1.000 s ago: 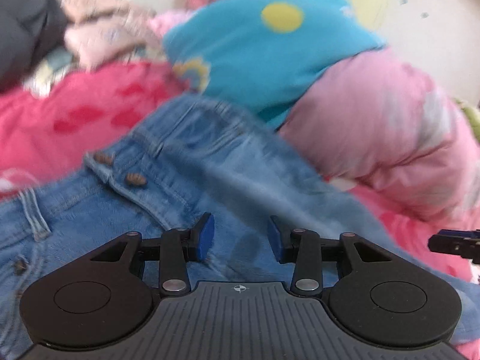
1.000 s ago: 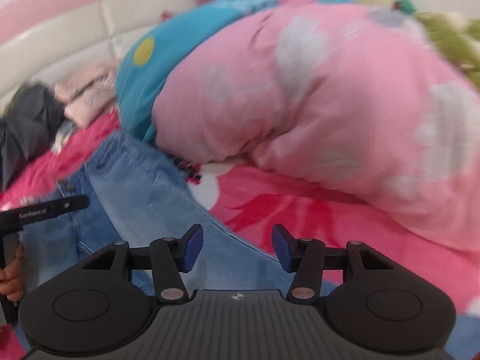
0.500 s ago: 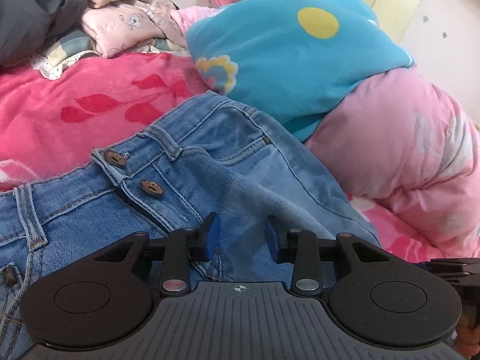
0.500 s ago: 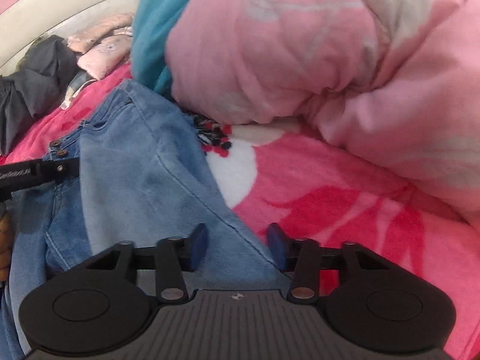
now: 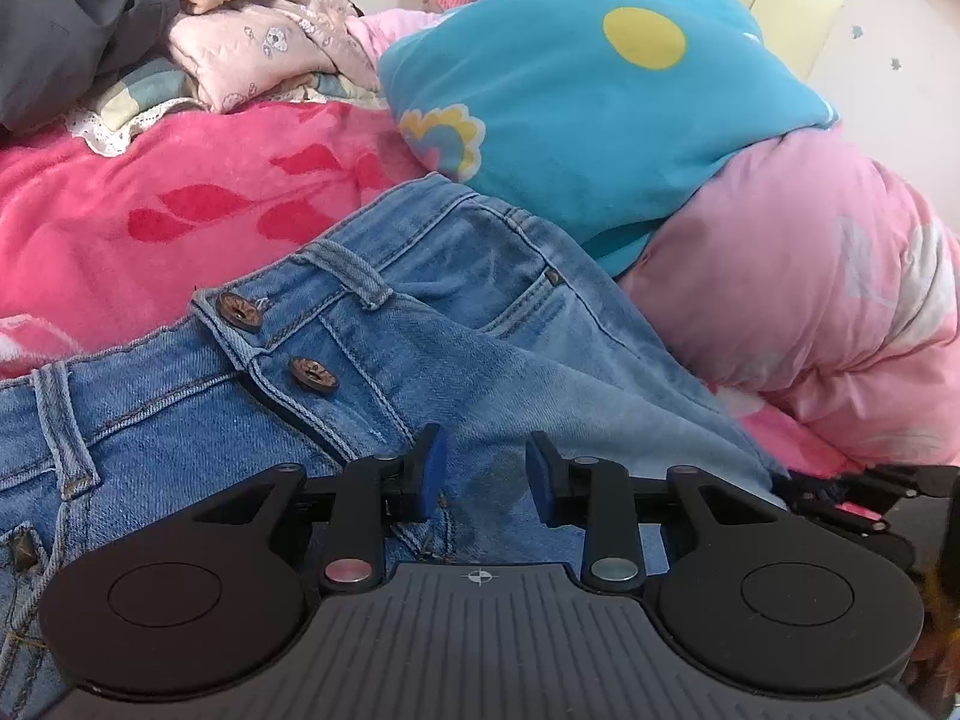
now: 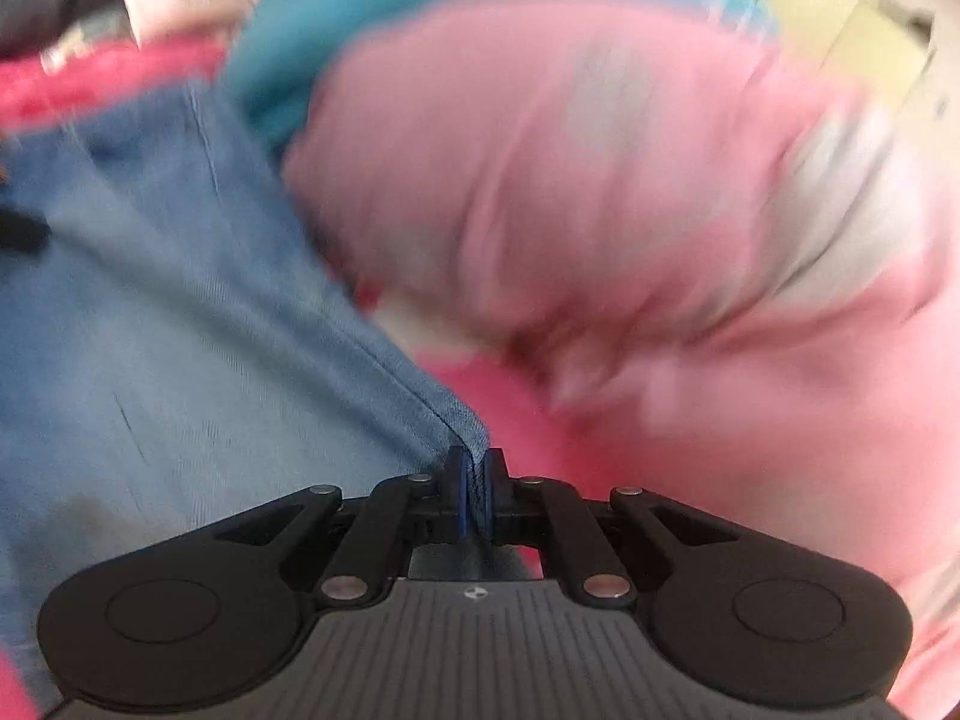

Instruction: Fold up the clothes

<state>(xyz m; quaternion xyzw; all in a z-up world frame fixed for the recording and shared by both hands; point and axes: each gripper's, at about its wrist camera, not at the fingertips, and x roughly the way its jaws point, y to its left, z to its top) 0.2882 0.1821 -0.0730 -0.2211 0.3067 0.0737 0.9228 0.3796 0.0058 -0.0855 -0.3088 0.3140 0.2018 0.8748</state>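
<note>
Blue jeans (image 5: 384,360) lie spread on a pink blanket (image 5: 150,222), waistband and two brown buttons (image 5: 313,373) facing me. My left gripper (image 5: 479,474) hovers open just over the denim below the fly, nothing between its blue pads. In the blurred right wrist view, my right gripper (image 6: 478,489) is shut on the seamed side edge of the jeans (image 6: 180,324), the fabric pinched and lifted between the pads. Part of the right gripper (image 5: 888,492) shows at the left wrist view's right edge.
A bulky pink duvet (image 5: 810,312) and a turquoise flowered pillow (image 5: 588,114) press against the jeans' right side. Folded pale pink clothes (image 5: 264,54) and a dark garment (image 5: 66,18) lie at the back left. A cream headboard and yellow cabinet stand behind.
My right gripper has dropped onto the jeans' side edge and shut on it. My left gripper has settled closer over the denim near the fly, still open.
</note>
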